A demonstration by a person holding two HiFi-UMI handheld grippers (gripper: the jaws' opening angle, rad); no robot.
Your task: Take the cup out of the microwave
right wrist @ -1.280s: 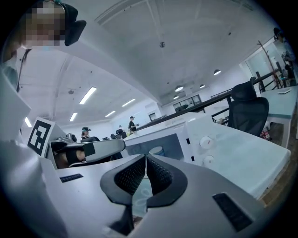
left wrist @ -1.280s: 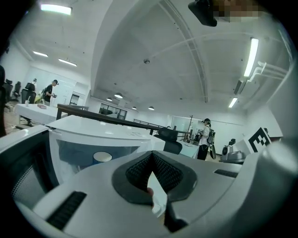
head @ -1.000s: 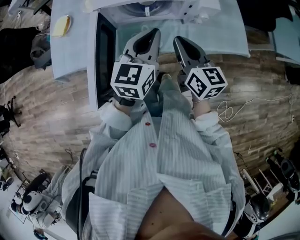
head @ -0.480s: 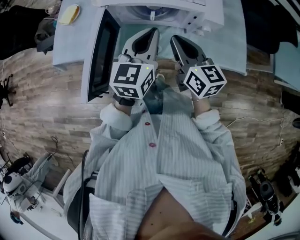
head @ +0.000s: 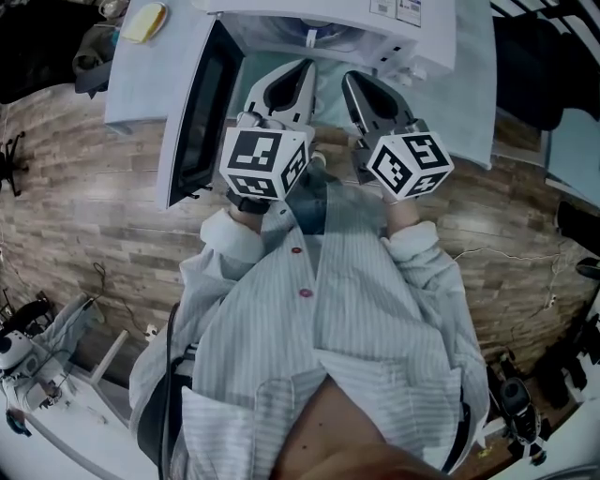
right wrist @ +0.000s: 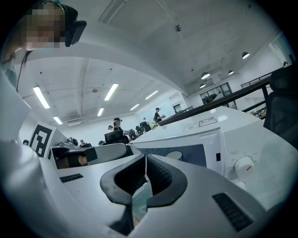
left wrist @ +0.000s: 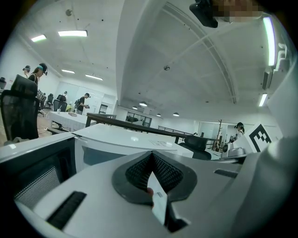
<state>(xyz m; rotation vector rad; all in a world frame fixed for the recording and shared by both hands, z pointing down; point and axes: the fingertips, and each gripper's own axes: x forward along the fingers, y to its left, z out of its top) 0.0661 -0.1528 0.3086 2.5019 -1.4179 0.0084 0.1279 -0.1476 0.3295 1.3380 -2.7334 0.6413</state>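
A white microwave (head: 394,19) stands on a pale-clothed table (head: 469,94), and its door (head: 192,117) is swung open to the left. In the open cavity a small white thing (head: 312,37) shows above a round plate; I cannot tell whether it is the cup. My left gripper (head: 305,67) and right gripper (head: 354,82) are side by side just in front of the opening, both shut and empty. In the left gripper view the gripper (left wrist: 150,155) faces the microwave (left wrist: 111,142). The right gripper (right wrist: 145,160) faces the cavity and the knob (right wrist: 243,165).
A yellow object (head: 145,21) lies on the table left of the open door. Wooden floor (head: 84,216) surrounds me, with cables and equipment (head: 28,347) at its edges. Both gripper views show people and desks far behind the microwave.
The microwave and table have slid down the head view toward the grippers, so both grippers are closer to the opening. The open door shows more fully at left. Both jaws stay shut.
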